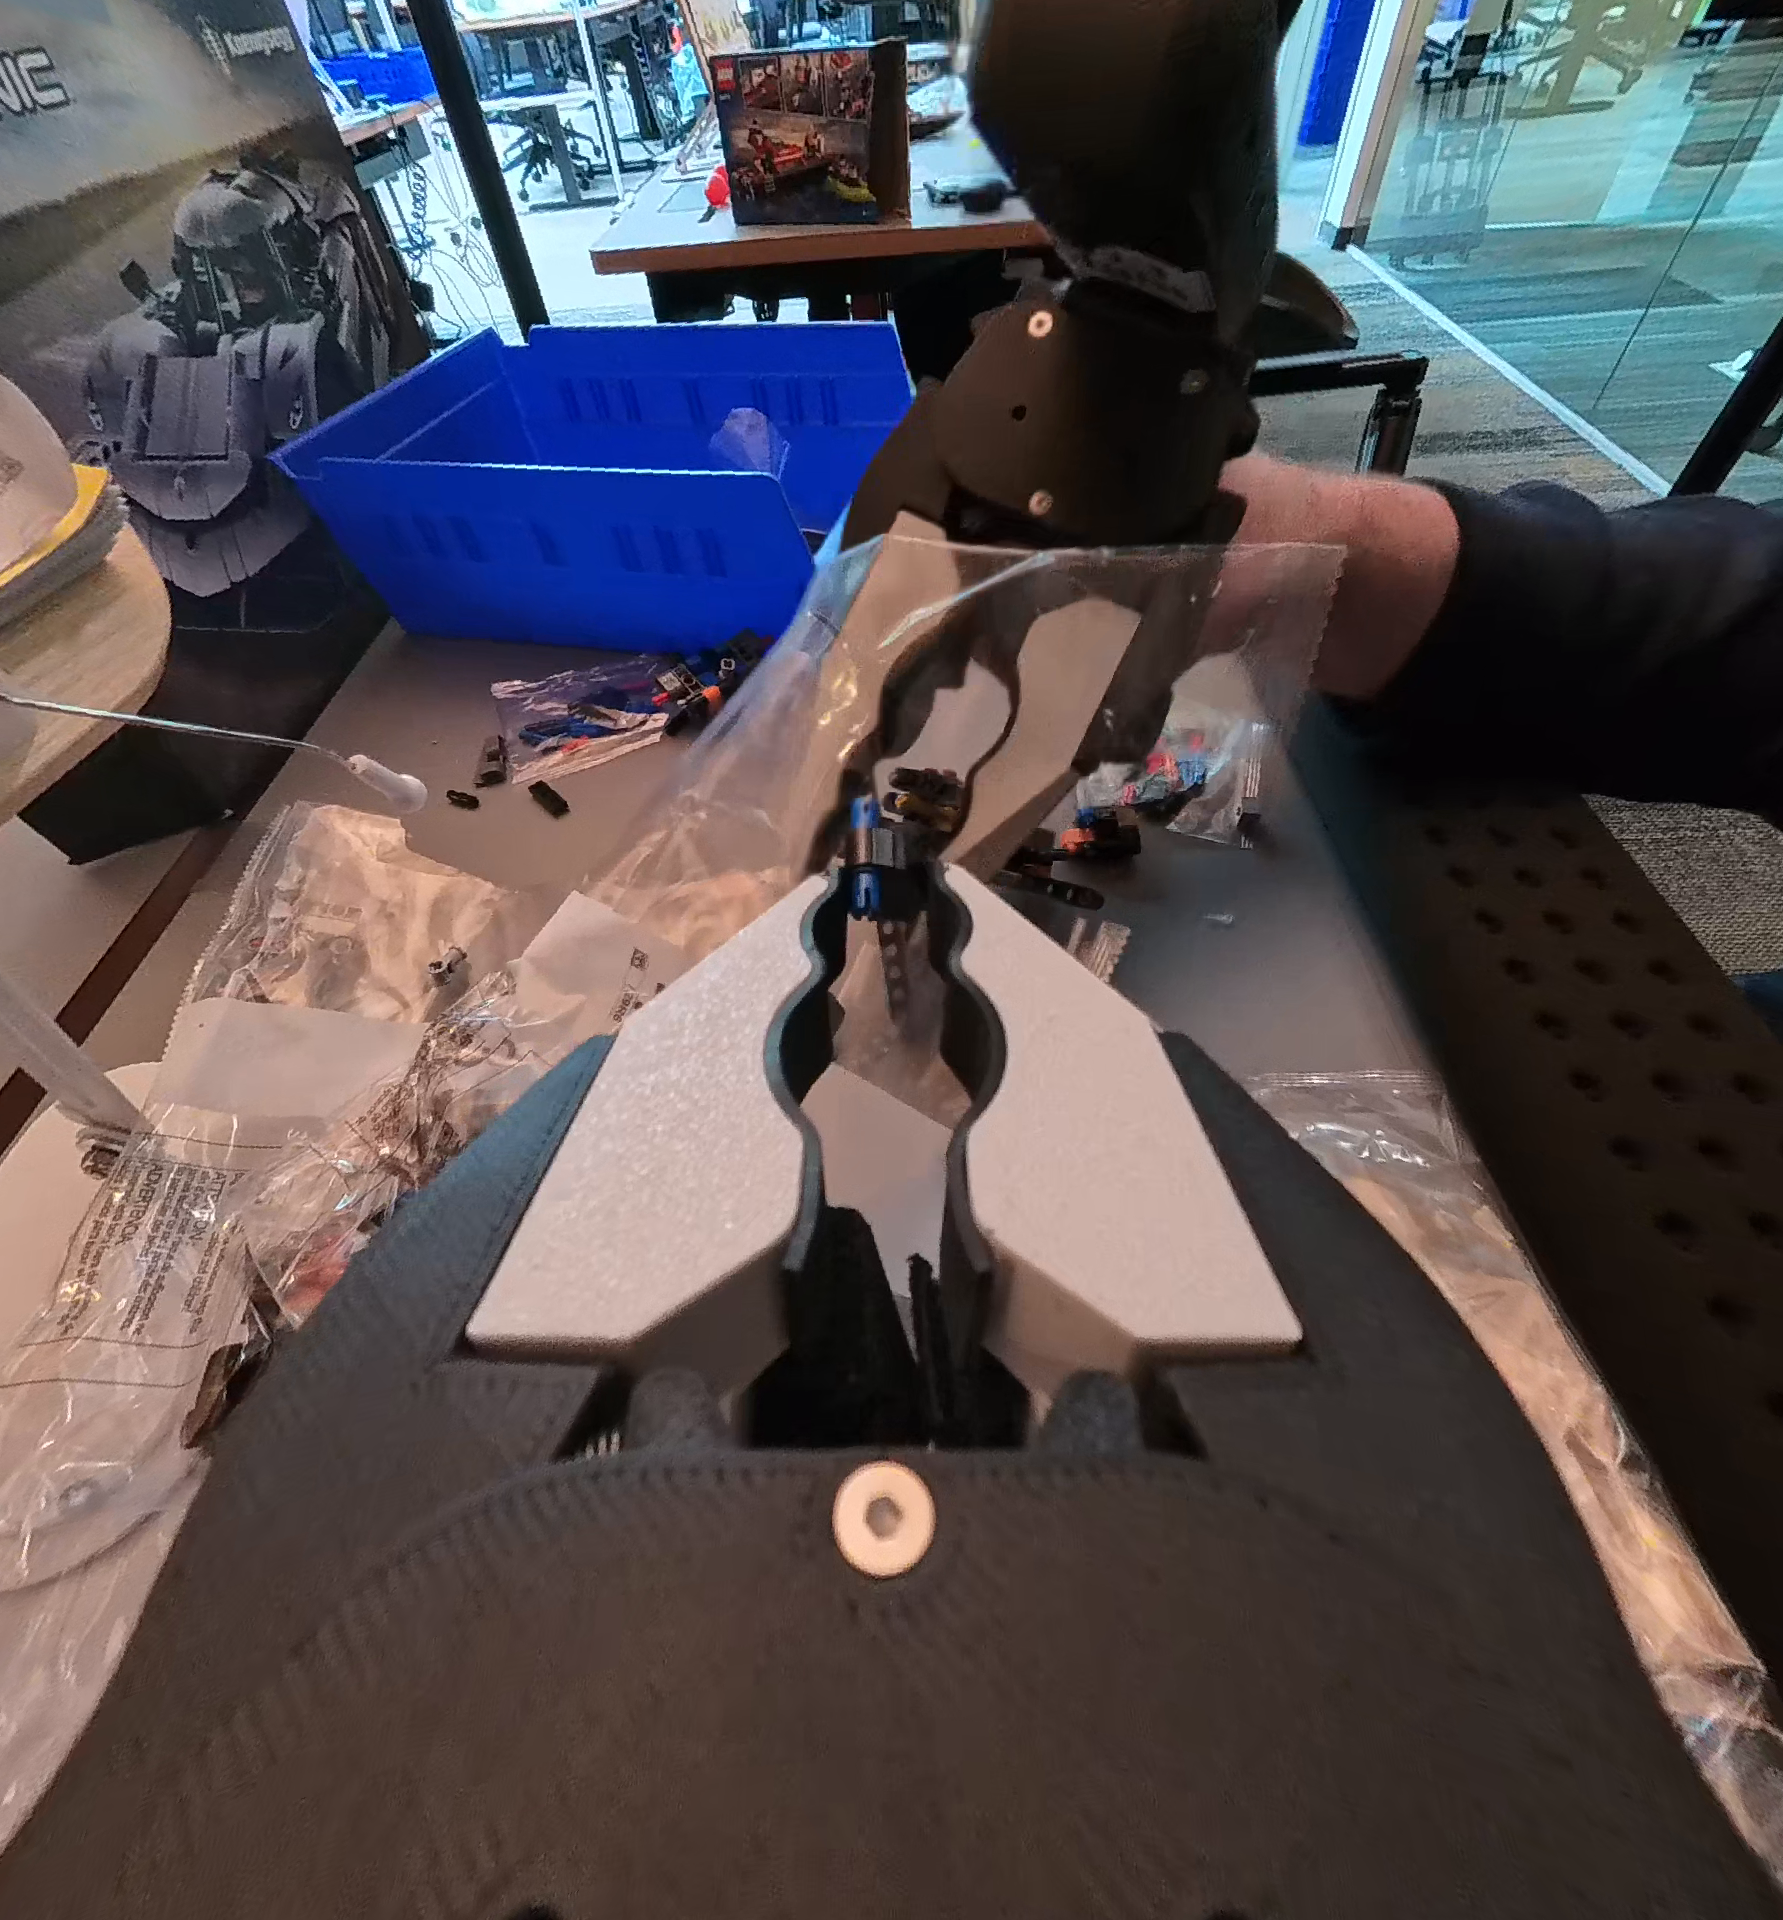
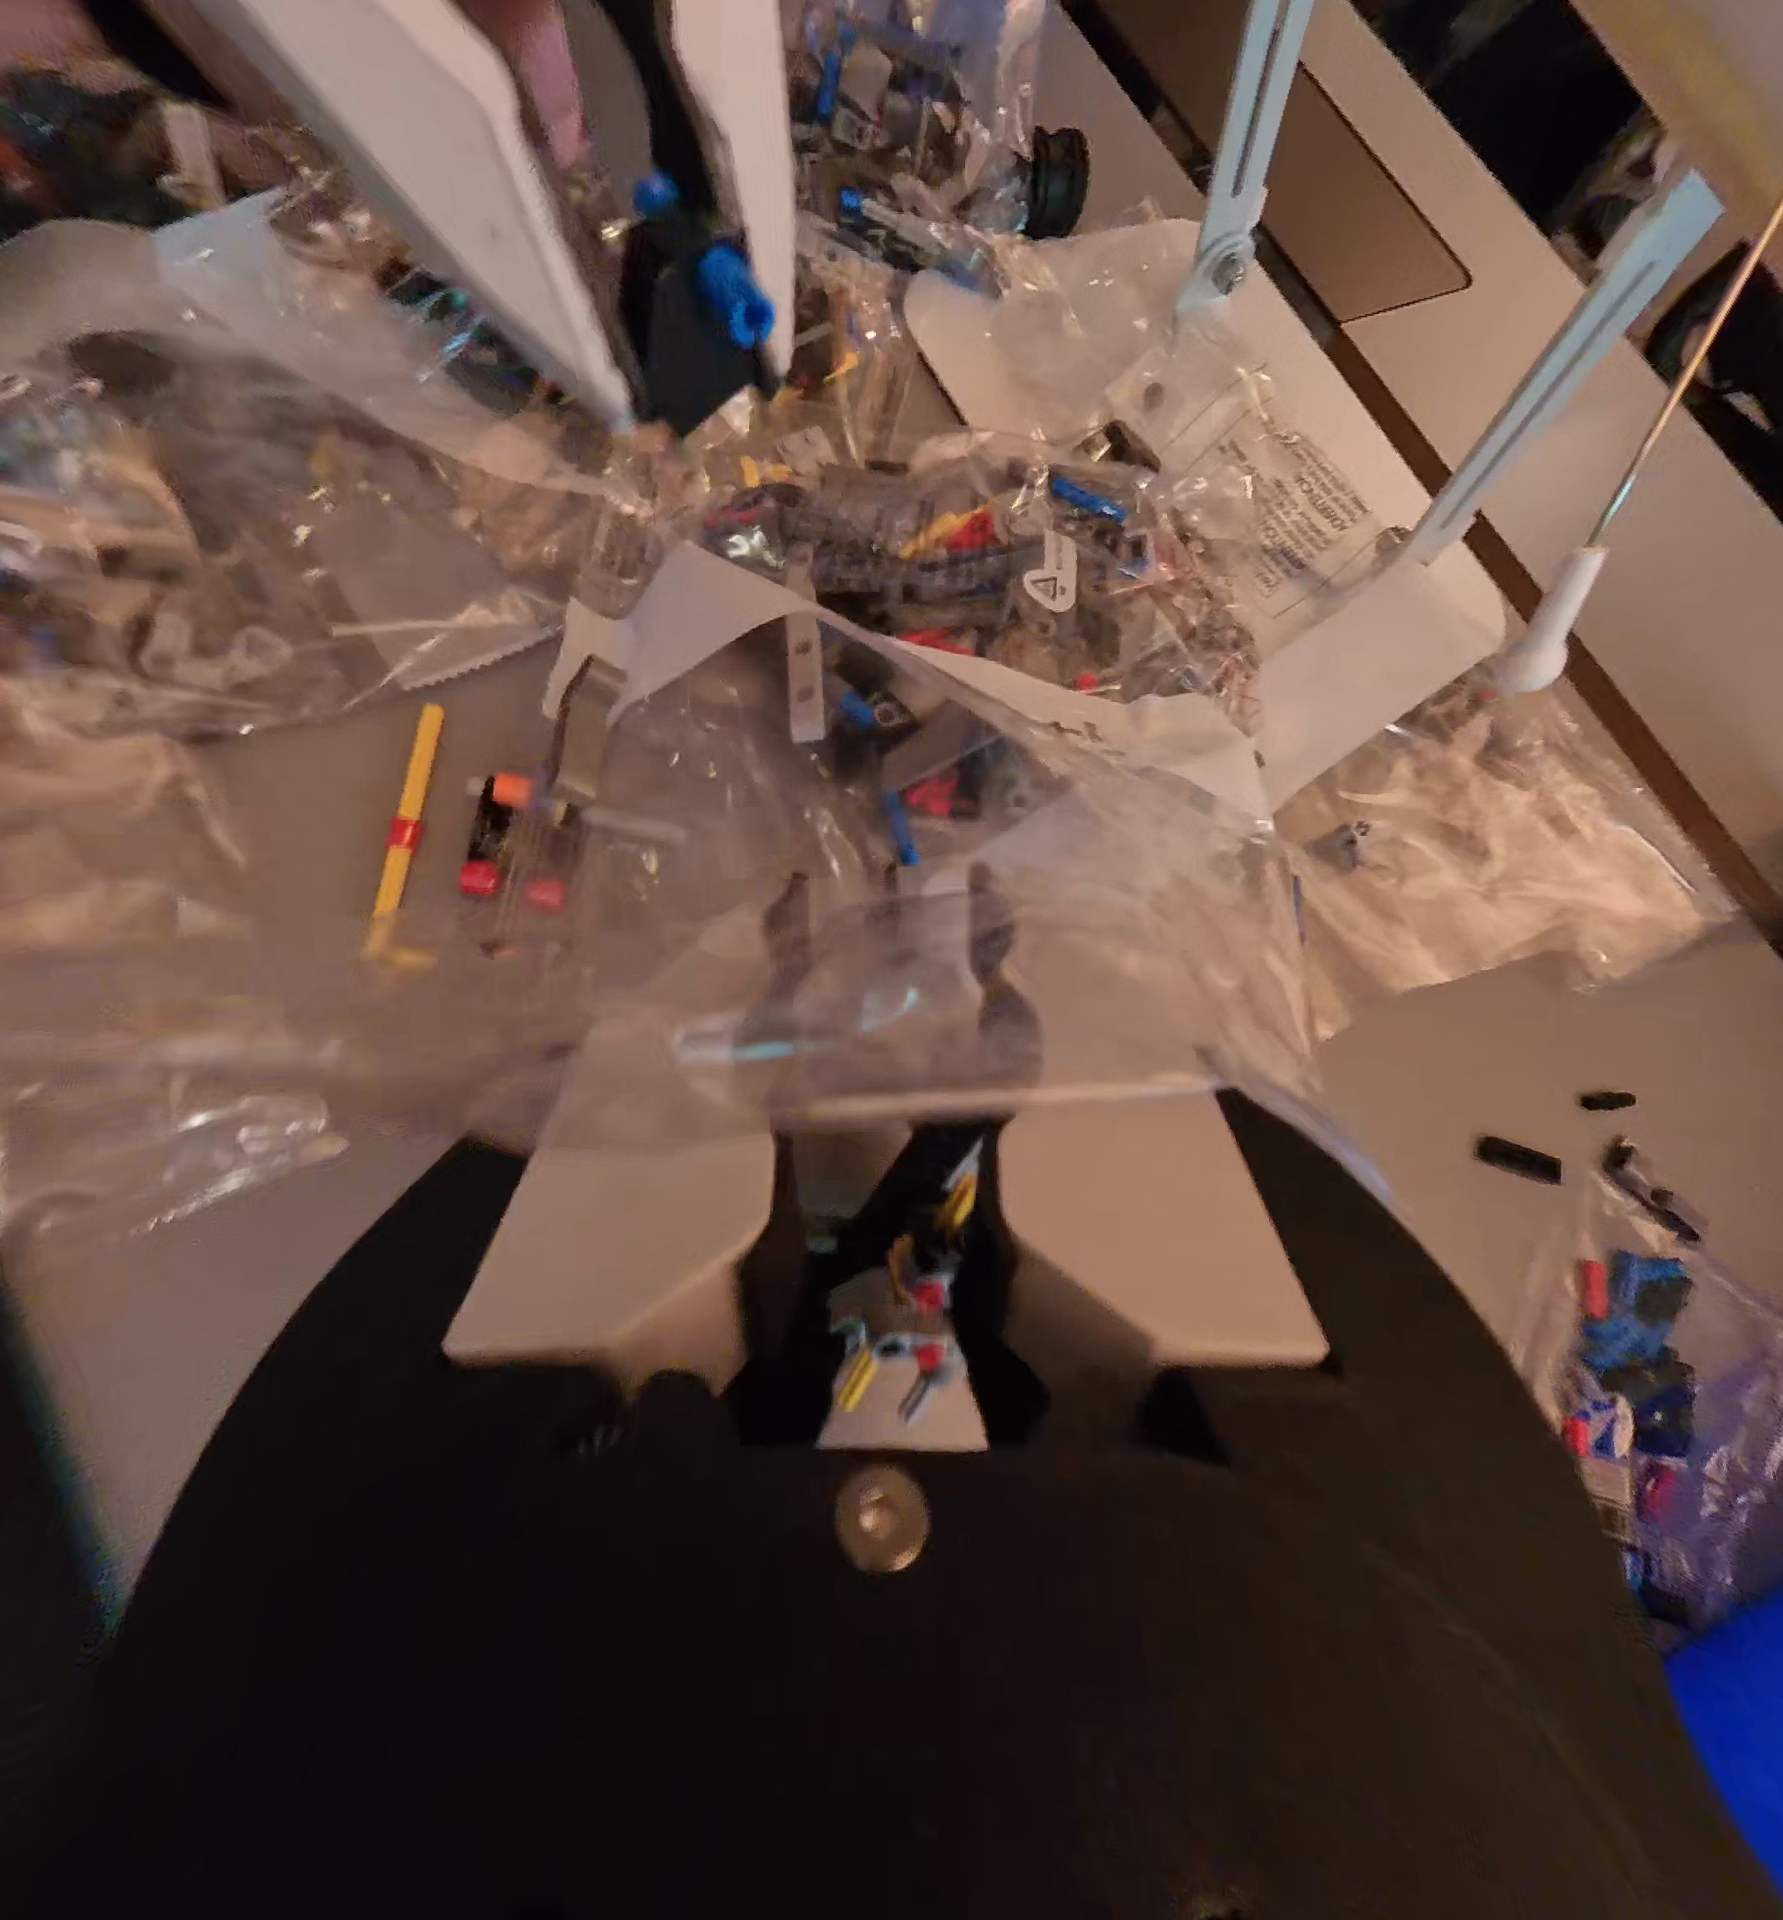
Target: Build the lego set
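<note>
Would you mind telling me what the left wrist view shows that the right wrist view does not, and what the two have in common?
Only the left wrist view shows the blue bin, the big poster behind it, a boxed set on a far desk, and the person's hand on the right gripper.

Only the right wrist view shows the yellow axle on the table and a black wheel among the bags.

Both show the left gripper pinching a small blue and black assembly, and the clear bag draped over the right gripper.

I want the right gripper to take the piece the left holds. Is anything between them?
Yes: a clear bag drapes over the right gripper, hanging between its fingers and the blue-black piece in the left gripper.
</note>
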{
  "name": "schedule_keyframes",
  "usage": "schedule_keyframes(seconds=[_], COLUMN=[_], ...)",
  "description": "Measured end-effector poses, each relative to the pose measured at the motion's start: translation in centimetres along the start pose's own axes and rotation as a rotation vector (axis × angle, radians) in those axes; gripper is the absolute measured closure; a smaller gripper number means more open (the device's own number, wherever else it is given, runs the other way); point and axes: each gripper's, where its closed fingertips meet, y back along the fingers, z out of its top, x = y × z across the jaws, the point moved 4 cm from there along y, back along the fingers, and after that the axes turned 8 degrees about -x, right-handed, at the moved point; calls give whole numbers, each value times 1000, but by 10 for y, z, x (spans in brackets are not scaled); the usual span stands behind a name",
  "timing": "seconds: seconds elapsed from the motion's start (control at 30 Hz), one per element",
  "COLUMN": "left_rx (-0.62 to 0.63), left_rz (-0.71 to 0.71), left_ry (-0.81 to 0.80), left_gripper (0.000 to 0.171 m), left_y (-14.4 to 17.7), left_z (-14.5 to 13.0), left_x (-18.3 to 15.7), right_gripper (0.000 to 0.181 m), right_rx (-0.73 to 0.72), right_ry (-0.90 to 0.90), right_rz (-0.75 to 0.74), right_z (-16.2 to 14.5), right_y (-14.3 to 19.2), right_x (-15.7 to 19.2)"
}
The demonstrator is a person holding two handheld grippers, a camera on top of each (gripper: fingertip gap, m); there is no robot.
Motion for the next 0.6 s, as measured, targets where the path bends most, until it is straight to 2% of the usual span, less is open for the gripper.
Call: schedule_keyframes(seconds=[0.07,0.13,0.27,0.33,0.37,0.43,0.5,0.6], left_rx=[-9,-16,-45,-34,-13,-1,24,36], left_rz=[6,14,40,58,68,56,51,18], left_ry=[-1,-7,-32,-81,-114,-151,-199,-234], left_gripper=[157,157,158,158,158,158,158,158], left_y=[1,3,2,-1,-4,-11,-18,-27], left_z=[1,3,8,10,10,13,14,16], left_x=[1,2,4,2,0,-7,-13,-23], right_gripper=[164,166,163,160,162,171,174,169], right_rx=[-10,-82,-361,-530,-569,-600,-612,-497], right_ry=[11,-34,-145,-128,-89,-33,-51,-29], right_rz=[-14,-54,-181,-218,-221,-133,56,110], right_z=[-4,-3,11,30,37,49,58,55], right_y=[17,42,96,118,123,116,95,64], right_x=[-5,-17,-46,-47,-44,-26,-3,11])
